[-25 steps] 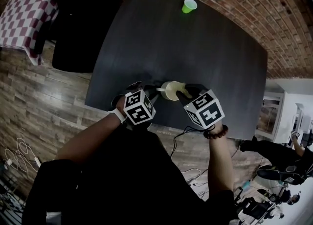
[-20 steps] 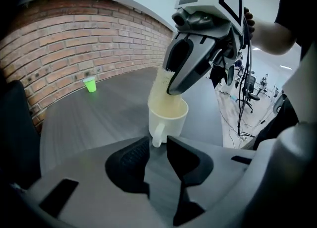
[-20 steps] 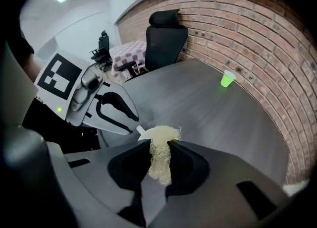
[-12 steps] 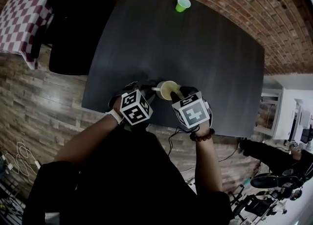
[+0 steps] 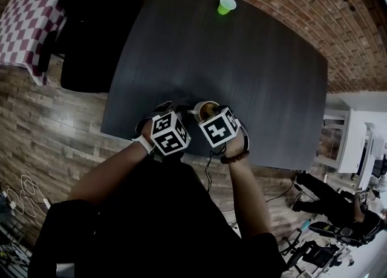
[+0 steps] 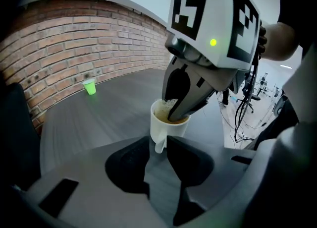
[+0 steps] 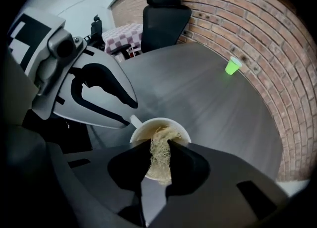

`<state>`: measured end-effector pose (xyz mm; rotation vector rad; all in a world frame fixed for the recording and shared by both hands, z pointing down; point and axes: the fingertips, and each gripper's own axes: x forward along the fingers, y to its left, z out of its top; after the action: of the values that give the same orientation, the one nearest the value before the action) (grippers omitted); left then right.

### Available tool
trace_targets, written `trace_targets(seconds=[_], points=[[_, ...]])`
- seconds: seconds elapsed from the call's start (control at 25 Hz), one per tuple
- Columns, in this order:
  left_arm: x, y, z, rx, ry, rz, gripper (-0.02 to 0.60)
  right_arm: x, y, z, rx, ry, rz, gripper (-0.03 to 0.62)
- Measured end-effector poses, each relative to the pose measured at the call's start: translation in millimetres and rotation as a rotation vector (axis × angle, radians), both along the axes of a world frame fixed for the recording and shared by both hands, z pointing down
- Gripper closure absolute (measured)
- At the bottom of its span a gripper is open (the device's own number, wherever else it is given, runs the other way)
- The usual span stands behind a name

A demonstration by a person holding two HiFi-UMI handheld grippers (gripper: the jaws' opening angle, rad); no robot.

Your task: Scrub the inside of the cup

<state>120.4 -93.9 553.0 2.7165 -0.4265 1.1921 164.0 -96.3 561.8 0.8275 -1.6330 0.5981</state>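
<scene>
Straw-coloured scrubber fibres (image 7: 158, 165), clenched in the right tool (image 7: 159, 145), had swung left since a moment earlier and dipped into the cup (image 5: 207, 110), so scrubbing looked under way. The left tool (image 6: 158, 142) pinched the handle (image 7: 134, 120). The white cup, tan inside, stood at the near edge of the surface (image 5: 242, 59).

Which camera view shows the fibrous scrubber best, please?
The right gripper view: the pale fibrous scrubber sits pinched in the right claw, dipping into the white cup. The left gripper view shows only a wisp at the rim; in the head view it is too small to tell.
</scene>
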Motion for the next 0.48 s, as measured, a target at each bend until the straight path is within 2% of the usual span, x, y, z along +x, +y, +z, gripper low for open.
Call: trace_targets(seconds=[0.12, 0.24, 0.32, 0.48], points=[[-1, -1, 1, -0.004, -0.001, -0.007, 0.462, 4, -4, -17, 0.075, 0.054, -0.065, 0.503], [-3, -1, 2, -0.009, 0.002, -0.013, 0.462, 7, -3, -38, 0.143, 0.068, -0.088, 0.503], [-7, -1, 1, -0.008, 0.004, -0.016, 0.462, 11, -2, -56, 0.193, 0.054, -0.066, 0.503], [-18, -7, -4, 0.001, 0.011, -0.039, 0.462, 30, -9, -105, 0.338, -0.005, 0.046, 0.503]])
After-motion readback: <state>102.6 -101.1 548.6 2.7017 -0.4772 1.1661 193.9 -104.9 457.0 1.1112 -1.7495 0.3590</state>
